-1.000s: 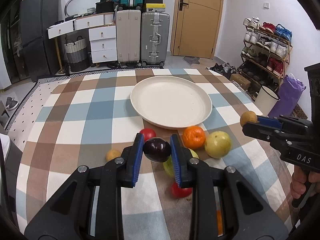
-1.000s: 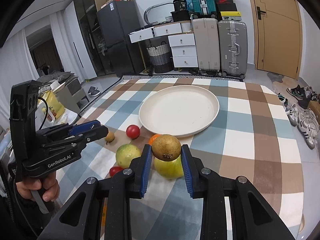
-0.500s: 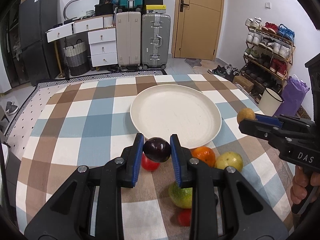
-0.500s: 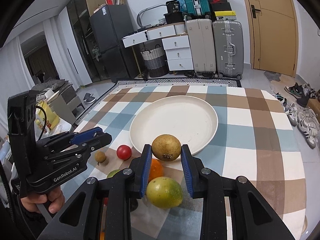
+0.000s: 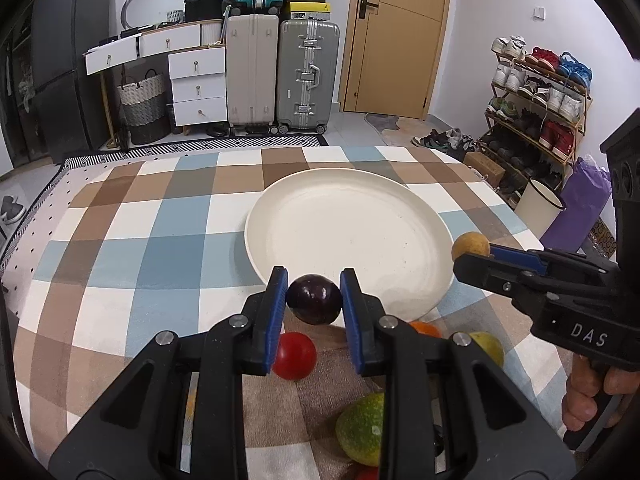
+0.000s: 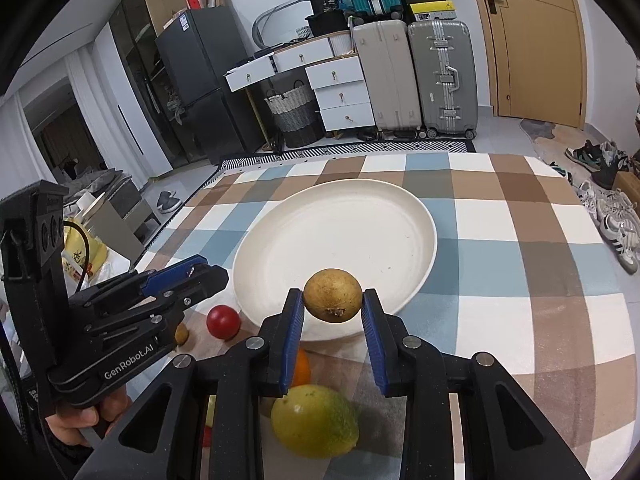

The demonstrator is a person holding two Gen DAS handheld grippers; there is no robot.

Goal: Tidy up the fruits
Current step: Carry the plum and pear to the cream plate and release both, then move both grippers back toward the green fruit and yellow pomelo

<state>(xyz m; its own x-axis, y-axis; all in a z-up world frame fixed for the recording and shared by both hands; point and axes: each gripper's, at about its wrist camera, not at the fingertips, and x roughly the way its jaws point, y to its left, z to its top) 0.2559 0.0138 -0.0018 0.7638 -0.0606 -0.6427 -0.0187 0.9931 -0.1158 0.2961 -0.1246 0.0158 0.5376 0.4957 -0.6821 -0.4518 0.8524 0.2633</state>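
The left gripper (image 5: 314, 298) squeezes a dark plum (image 5: 315, 299); the right gripper (image 6: 332, 302) squeezes a brown fruit (image 6: 333, 295), both over the white plate's (image 5: 320, 216) near edge.

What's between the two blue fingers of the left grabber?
A dark purple plum, pinched between the blue pads of the left gripper, above the near rim of the white plate. The left wrist view shows it.

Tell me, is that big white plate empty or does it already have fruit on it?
Empty. The plate shows only bare white surface in both views; the dark plum and brown fruit are each held in a claw at its near rim.
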